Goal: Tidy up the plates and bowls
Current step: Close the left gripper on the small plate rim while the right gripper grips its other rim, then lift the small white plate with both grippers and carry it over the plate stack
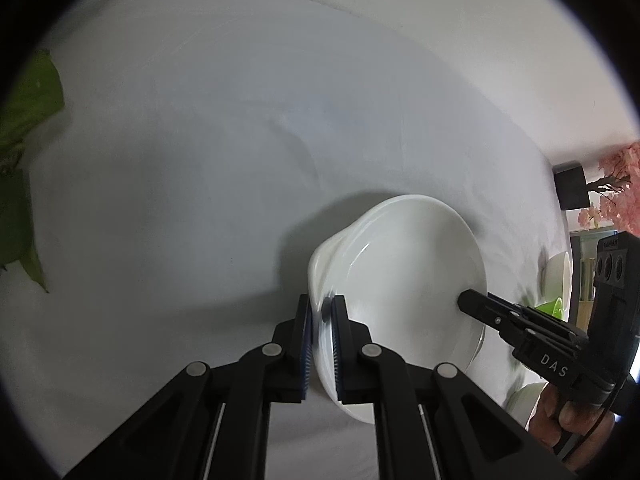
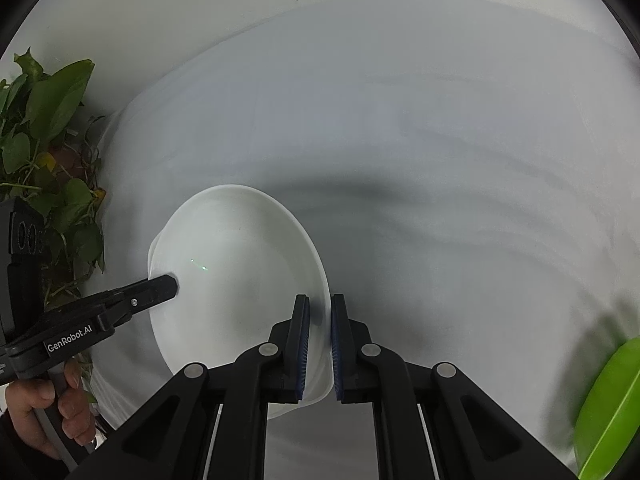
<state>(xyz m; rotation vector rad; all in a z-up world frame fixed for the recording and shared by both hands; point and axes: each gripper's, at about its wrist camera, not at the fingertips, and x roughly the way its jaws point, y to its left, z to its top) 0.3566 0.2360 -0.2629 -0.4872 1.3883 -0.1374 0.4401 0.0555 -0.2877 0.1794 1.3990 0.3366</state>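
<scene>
White cloth covers the bench (image 1: pixel 180 180). Above its middle hangs a glossy white ceramic bowl (image 1: pixel 404 280), its opposite rims pinched by the left hand-held gripper (image 1: pixel 322 312) and the right hand-held gripper (image 2: pixel 319 316). It looks stiff, slick, breakable and fairly heavy; rim holds suit it.

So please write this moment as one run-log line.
left tool: shut on white bowls | right tool: shut on opposite rim | bowls over white cloth
</scene>
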